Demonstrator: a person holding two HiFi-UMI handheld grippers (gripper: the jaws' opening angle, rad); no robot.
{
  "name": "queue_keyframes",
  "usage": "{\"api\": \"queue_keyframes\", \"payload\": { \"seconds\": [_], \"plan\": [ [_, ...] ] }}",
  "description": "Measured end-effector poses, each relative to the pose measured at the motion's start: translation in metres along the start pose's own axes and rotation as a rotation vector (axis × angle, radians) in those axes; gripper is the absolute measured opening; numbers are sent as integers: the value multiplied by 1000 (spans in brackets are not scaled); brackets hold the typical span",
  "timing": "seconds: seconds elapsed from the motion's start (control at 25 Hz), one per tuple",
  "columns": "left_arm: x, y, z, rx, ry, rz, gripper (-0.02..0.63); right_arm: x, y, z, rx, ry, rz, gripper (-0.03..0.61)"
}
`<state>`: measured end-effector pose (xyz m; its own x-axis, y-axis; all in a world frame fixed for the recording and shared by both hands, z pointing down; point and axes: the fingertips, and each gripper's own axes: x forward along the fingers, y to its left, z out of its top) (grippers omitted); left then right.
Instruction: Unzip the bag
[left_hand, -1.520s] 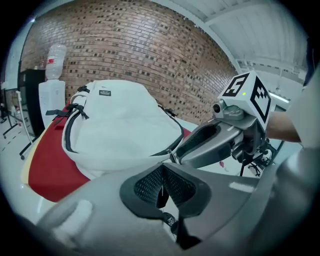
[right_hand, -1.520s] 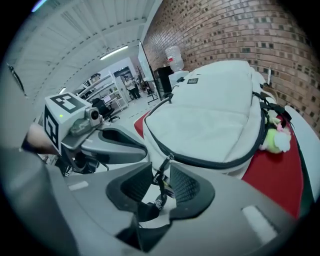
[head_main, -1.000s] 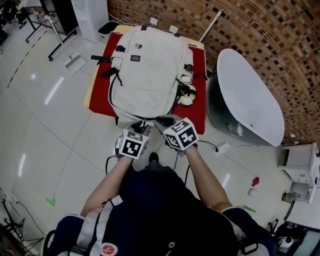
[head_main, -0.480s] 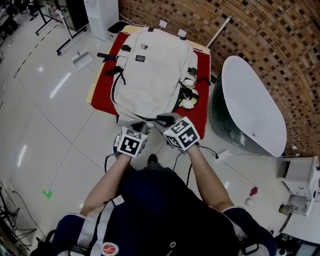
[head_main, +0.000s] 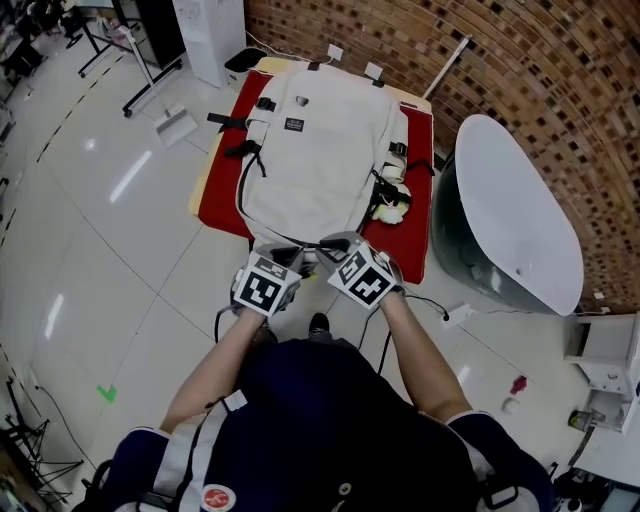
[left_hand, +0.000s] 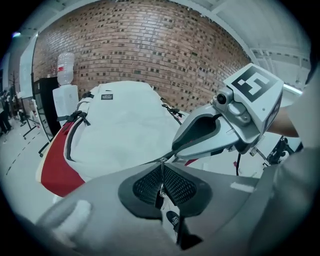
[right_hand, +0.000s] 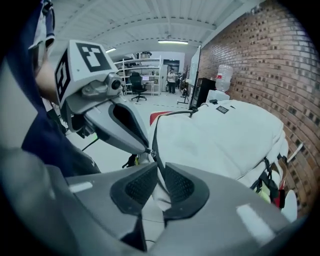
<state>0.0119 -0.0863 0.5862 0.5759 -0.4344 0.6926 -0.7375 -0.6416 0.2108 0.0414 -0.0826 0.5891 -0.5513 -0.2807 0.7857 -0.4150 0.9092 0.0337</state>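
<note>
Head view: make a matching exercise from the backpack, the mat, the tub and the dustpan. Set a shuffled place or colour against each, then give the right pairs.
Things:
1. backpack
2. mat
3. tub
4. dustpan

Places and colours:
A. apart from the mat, at its left in the head view
B. red, under the backpack
C. white-topped, at the mat's right
D. cream, lying flat on the mat

Pairs: 1-D, 2-B, 3-C, 4-A.
</note>
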Motion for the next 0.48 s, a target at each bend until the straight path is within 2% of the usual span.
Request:
{"api": "queue_keyframes", "payload": {
  "seconds": [0.24,0.36,0.48],
  "plan": [
    [-1,2,1,-7,-3,-56,15,-6,8,13,-64,-13,-11,55],
    [-2,1,3,8,4,-73,15,1,18,11,-106,24,13,71],
    [-3,0,2,16,10,-88,15,8,18,8,-133,48,-9,69]
  ]
}}
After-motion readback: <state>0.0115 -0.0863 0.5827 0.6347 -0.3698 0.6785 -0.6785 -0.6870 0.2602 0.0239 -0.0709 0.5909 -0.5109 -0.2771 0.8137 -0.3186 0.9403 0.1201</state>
